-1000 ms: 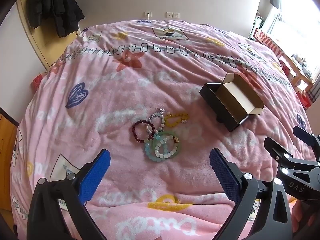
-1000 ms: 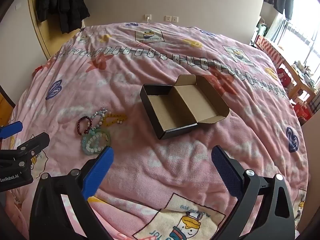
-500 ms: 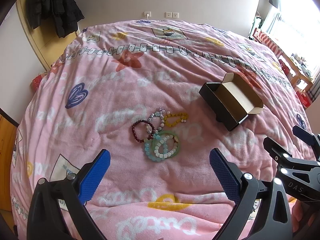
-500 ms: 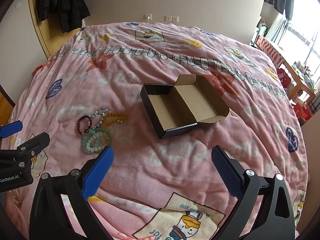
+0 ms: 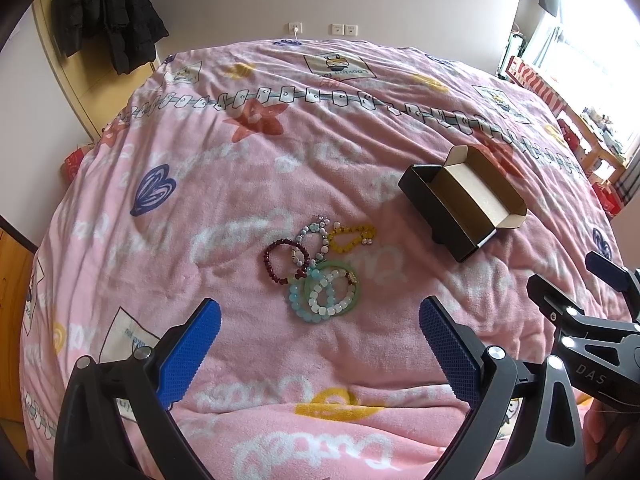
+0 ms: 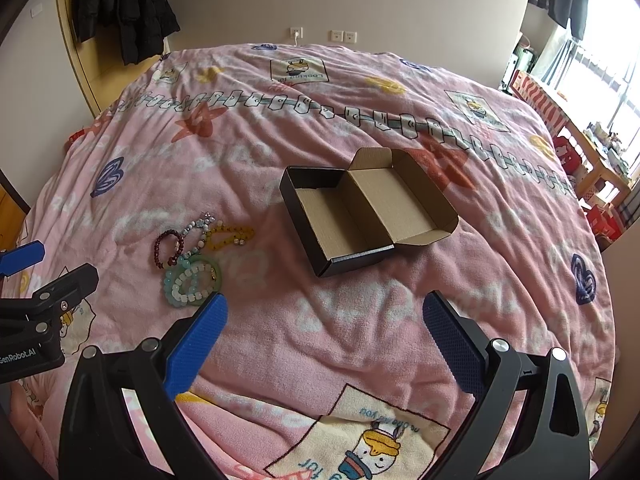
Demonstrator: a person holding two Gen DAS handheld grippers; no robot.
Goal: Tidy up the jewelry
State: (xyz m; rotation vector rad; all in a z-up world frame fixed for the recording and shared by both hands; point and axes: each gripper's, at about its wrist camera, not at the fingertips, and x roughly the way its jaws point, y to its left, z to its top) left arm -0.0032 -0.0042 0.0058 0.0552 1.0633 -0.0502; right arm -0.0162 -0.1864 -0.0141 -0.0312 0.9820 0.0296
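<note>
A pile of bead bracelets (image 5: 320, 268) lies on the pink bedspread: a dark red one (image 5: 280, 260), a yellow one (image 5: 352, 237), a green ring (image 5: 332, 290), a white one and pale blue ones. It also shows in the right wrist view (image 6: 192, 258). An open black cardboard box (image 5: 460, 204) with a brown inside stands to the right of the pile; it is empty in the right wrist view (image 6: 360, 220). My left gripper (image 5: 318, 334) is open and empty, just short of the pile. My right gripper (image 6: 324, 330) is open and empty, short of the box.
The pink blanket (image 5: 280, 152) covers the whole bed. A black coat (image 5: 108, 12) hangs on the wall at the back left. A window and cluttered shelves (image 6: 592, 128) lie beyond the bed's right edge.
Almost nothing has changed. Both grippers stay open and nearly still; the bracelets and box have not moved.
</note>
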